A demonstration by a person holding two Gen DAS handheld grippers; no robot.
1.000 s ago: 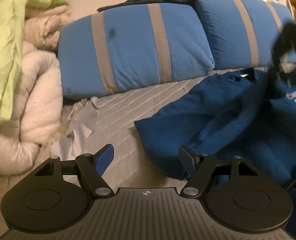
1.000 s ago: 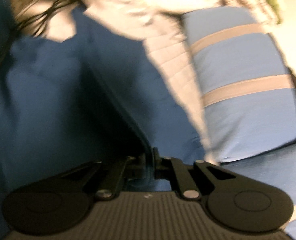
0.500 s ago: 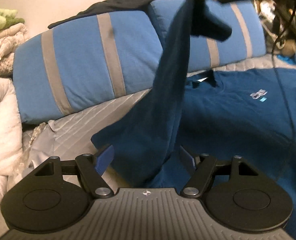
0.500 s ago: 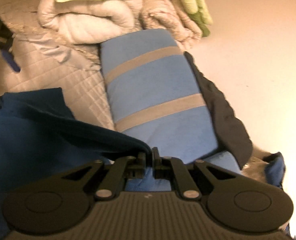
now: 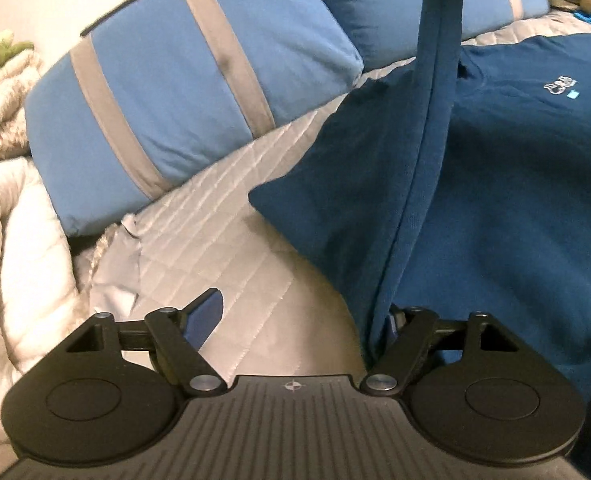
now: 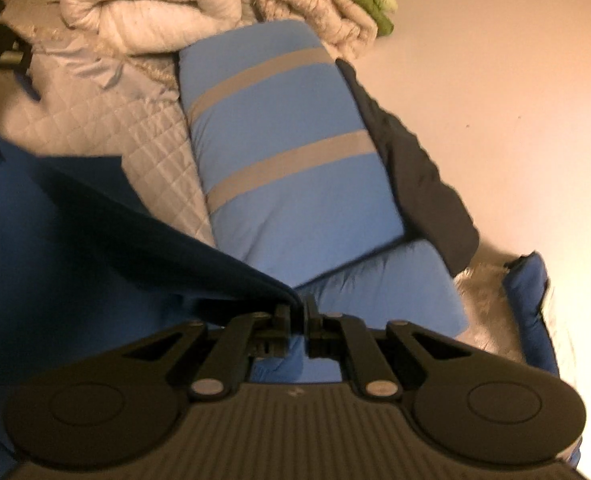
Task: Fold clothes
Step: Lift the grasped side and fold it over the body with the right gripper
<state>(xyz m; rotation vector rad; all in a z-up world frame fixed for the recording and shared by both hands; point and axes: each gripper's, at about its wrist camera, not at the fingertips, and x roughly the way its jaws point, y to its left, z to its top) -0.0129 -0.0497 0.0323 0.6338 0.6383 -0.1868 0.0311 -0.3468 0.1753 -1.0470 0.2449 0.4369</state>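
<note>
Right gripper (image 6: 298, 312) clamped on blue shirt (image 5: 515, 184) edge, lifted over bed (image 5: 223, 232). Left gripper (image 5: 299, 316) agape, empty. Mid-fold judged; next: carry edge across, lay flat.

The blue shirt (image 5: 515, 168) carries a small pale chest logo (image 5: 560, 89) — too blurred to read.

A: Sweatshirt (image 5: 515, 184): matt knit cloth, dark blue. Bed cover (image 5: 223, 240): quilted, slight sheen.
B: Tongs (image 6: 300, 312): matt black plastic, ribbed housing. Pillow (image 6: 291, 152): smooth cotton-like.
</note>
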